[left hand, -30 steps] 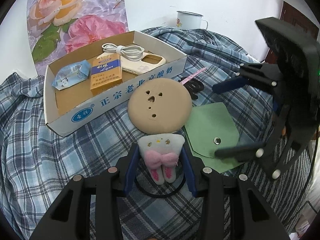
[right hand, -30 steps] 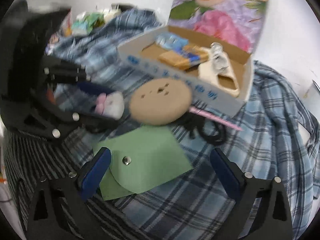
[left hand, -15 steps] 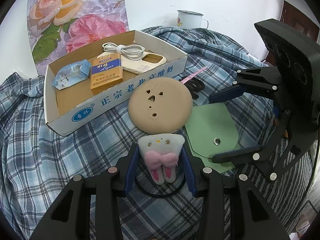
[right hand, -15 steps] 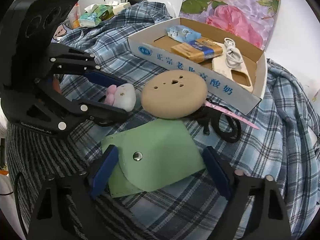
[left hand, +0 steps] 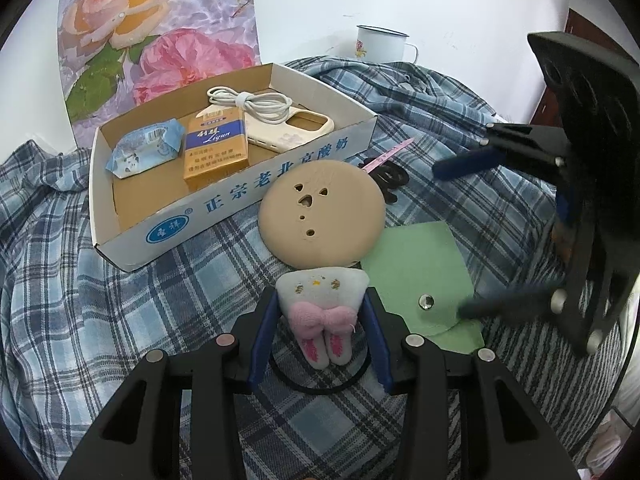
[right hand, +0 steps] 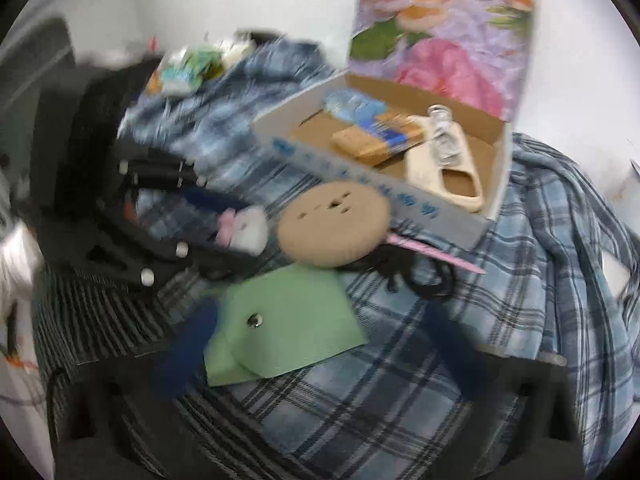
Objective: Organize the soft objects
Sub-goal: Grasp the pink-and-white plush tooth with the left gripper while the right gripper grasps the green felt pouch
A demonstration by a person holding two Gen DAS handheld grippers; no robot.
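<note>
My left gripper is shut on a small white plush toy with a pink bow and a black elastic loop, low over the plaid cloth. A tan round pad lies just beyond it, and a green felt pouch with a snap lies to its right. My right gripper is open, its blurred blue fingers on either side of the green pouch. It also shows in the left wrist view. The plush and the pad show in the right wrist view.
A white cardboard box behind the pad holds a tissue pack, a yellow carton, a phone case and a white cable. Black hair ties and a pink strip lie right of the pad. An enamel mug stands by the wall.
My right gripper has moved and tilted over the green pouch, and its view is now blurred. My left gripper still holds the plush in the same spot.
</note>
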